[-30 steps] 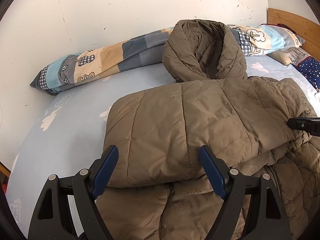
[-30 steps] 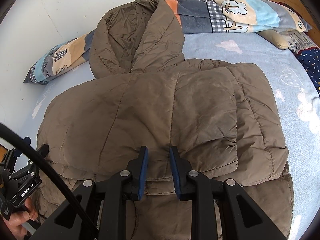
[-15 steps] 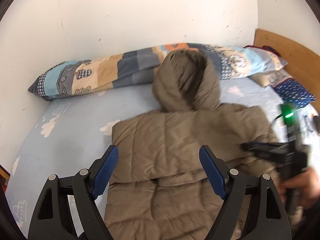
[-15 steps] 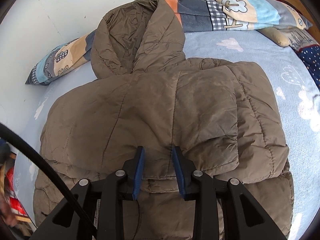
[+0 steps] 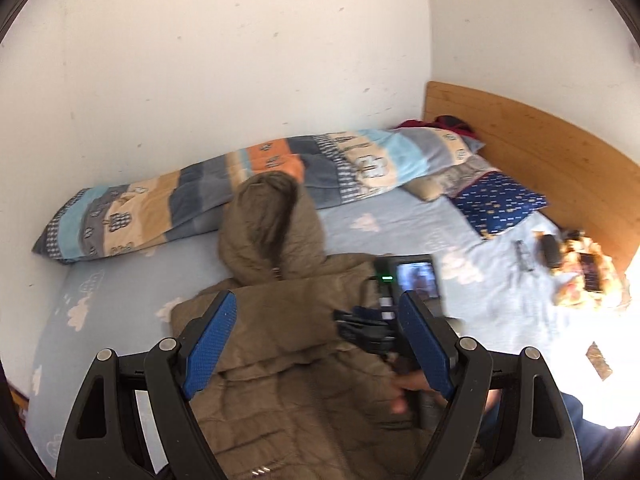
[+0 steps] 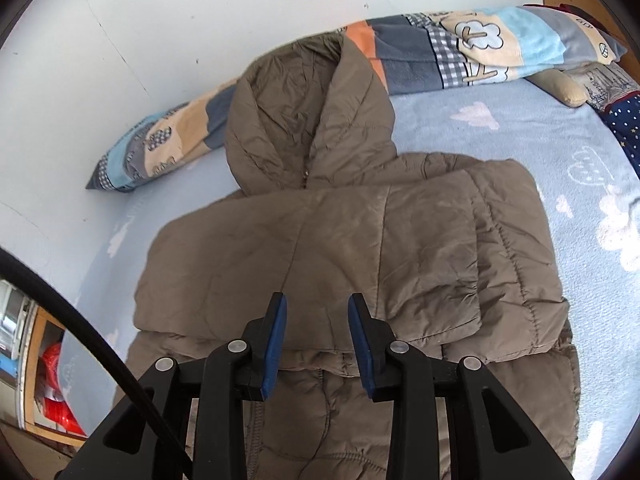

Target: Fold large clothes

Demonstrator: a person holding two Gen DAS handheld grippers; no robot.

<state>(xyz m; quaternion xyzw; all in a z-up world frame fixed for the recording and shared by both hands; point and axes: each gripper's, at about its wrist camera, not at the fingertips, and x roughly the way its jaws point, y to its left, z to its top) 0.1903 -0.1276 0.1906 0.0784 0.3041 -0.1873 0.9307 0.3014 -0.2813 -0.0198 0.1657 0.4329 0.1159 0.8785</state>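
Your olive-brown quilted hooded jacket [image 6: 344, 264] lies flat on the pale blue cloud-print bed sheet [image 6: 500, 136], front up. Take the jacket as your landmark. Both its sleeves are already folded in across the chest, one lying over the other as a flat band just below the collar. Its hood [image 6: 296, 116] is not yet folded: it points away from you, and its tip rests against the long patchwork striped bolster [image 6: 472, 48] along the white wall. The jacket's lower body, nearest you, also lies unfolded, with the zip line running down its middle.

So I judge you roughly halfway. The sleeves are done; what looks left is bringing the hood down over the chest and folding the hem up, or folding the body in half.

Your left gripper [image 5: 316, 344] hovers high above the jacket with its blue pads spread wide and nothing between them. Your right gripper [image 6: 317, 334] sits low over the jacket's middle, at the near edge of the folded sleeves; its blue pads stand apart with a clear gap, and it grips no cloth.

Beyond the jacket's right side, a dark blue dotted pillow [image 5: 500, 204] lies by the wooden headboard [image 5: 532, 152].
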